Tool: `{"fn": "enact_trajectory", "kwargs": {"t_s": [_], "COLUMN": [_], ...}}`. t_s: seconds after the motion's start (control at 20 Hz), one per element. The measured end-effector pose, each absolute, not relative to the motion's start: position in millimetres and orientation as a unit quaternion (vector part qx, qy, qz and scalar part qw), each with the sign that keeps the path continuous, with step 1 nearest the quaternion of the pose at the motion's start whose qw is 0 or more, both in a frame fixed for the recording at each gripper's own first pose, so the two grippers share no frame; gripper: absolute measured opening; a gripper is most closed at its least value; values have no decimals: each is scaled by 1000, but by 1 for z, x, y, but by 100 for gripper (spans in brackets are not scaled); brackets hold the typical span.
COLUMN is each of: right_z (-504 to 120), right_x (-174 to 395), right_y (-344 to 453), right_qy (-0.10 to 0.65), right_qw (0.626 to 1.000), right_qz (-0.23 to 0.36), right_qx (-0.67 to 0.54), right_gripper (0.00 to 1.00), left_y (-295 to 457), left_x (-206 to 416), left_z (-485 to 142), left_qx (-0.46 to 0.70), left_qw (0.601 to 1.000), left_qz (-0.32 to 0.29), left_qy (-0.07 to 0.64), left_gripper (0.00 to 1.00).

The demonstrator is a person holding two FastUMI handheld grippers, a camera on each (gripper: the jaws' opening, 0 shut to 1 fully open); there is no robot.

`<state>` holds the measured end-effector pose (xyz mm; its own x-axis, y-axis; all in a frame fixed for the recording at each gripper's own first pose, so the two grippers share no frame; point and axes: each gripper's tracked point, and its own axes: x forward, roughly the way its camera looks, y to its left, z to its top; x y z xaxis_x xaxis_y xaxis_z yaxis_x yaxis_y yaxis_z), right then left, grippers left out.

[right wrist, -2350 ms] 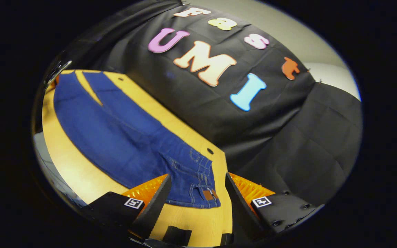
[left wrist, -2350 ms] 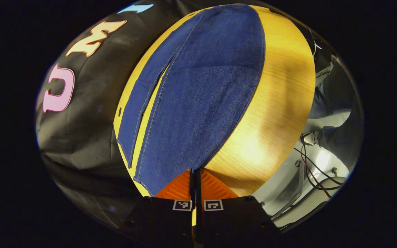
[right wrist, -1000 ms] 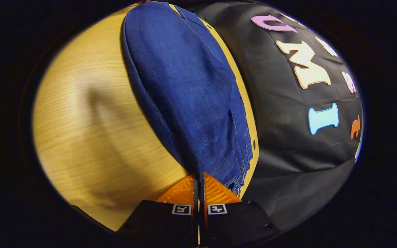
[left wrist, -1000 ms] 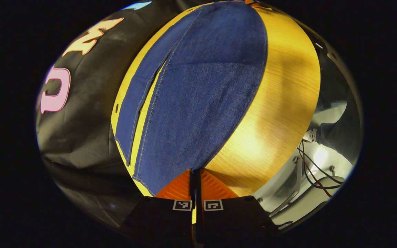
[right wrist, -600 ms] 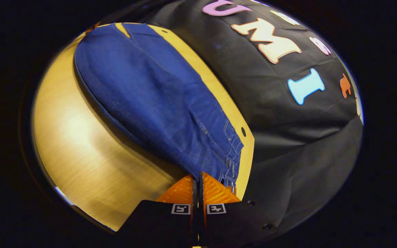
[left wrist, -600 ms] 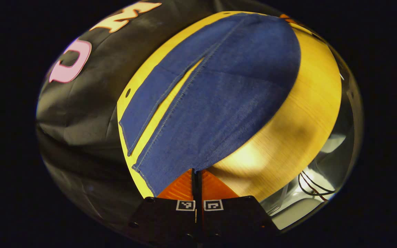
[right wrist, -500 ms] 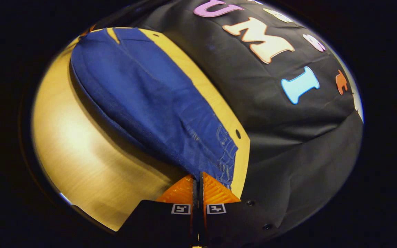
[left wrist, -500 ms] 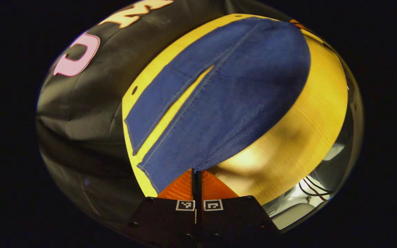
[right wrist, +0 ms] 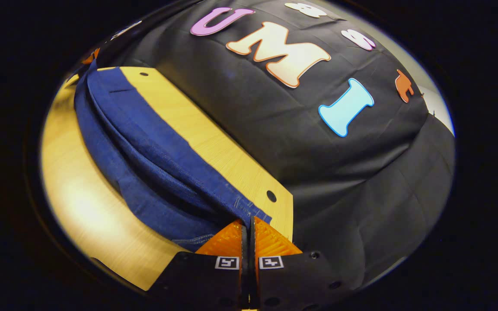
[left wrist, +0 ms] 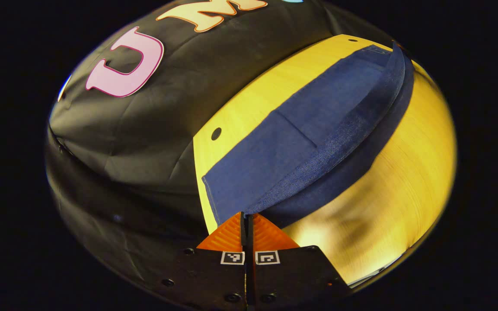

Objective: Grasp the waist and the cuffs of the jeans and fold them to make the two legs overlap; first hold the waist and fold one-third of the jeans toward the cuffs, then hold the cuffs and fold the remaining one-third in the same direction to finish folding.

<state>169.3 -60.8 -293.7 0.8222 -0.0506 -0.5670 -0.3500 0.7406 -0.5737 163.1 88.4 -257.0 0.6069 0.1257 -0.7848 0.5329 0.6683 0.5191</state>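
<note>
Both grippers are pinching the jeans (left wrist: 301, 142).
The left gripper (left wrist: 246, 221) and right gripper (right wrist: 247, 225) are gripping denim edges, lifted ahead over the wooden table (left wrist: 409, 181).

From my left gripper view the lower leg of the jeans (left wrist: 318, 125) is hidden under the lifted one, and its far waist end looks cut off at the edge.

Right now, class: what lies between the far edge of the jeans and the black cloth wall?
In the right gripper view, a bare strip of the wooden table lies between the jeans and the cloth wall, with a small round hole in it.
</note>
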Motion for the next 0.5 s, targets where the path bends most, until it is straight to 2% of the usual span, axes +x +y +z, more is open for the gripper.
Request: {"fn": "enact_trajectory", "kwargs": {"t_s": [0.2, 0.5], "right_z": [-308, -367], "right_x": [224, 278], "right_y": [-48, -39], "right_qy": [276, 307], "right_qw": [911, 903], "right_qz": [59, 75], "right_qx": [-302, -291], "right_gripper": [2, 2], "left_y": [85, 73], "left_x": [206, 269], "left_z": [-273, -308], "left_qx": [357, 324], "left_qw": [821, 834], "left_qz": [-101, -76], "left_qy": [434, 439], "left_gripper": [0, 0]}}
